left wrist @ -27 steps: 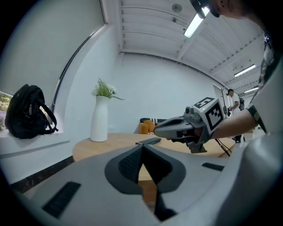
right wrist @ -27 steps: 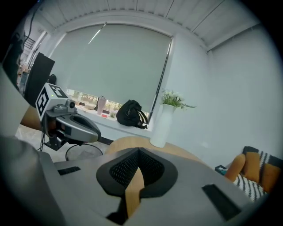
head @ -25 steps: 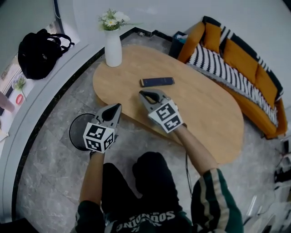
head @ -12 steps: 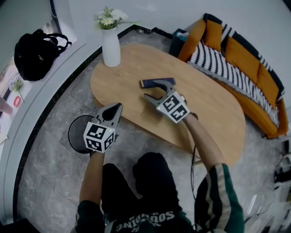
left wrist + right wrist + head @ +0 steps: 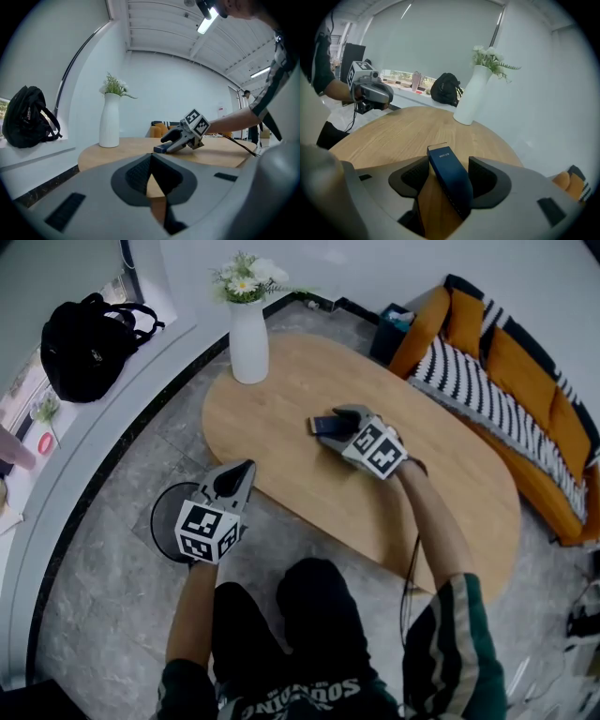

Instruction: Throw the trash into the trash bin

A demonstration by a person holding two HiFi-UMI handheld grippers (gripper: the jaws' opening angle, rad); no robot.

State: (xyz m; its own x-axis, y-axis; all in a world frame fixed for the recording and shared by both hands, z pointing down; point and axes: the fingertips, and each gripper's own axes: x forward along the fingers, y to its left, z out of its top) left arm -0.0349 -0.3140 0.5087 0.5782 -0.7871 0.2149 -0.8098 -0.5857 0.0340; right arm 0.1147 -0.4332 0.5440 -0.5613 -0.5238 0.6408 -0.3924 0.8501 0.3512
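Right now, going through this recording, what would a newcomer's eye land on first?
The right tongs, jaws opening, straddle a dark blue box lying on the oval wooden table. A white vase of flowers stands at the table's far end, an orange striped sofa to its right. The left tongs, shut, hang by the round trash bin on the floor.

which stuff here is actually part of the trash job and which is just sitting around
For the job:
- dark blue box on the table
- black trash bin
- right gripper, jaws opening with the box between them
- left gripper, shut, near the bin

Just lying about:
- white vase of flowers
- black backpack
- orange sofa
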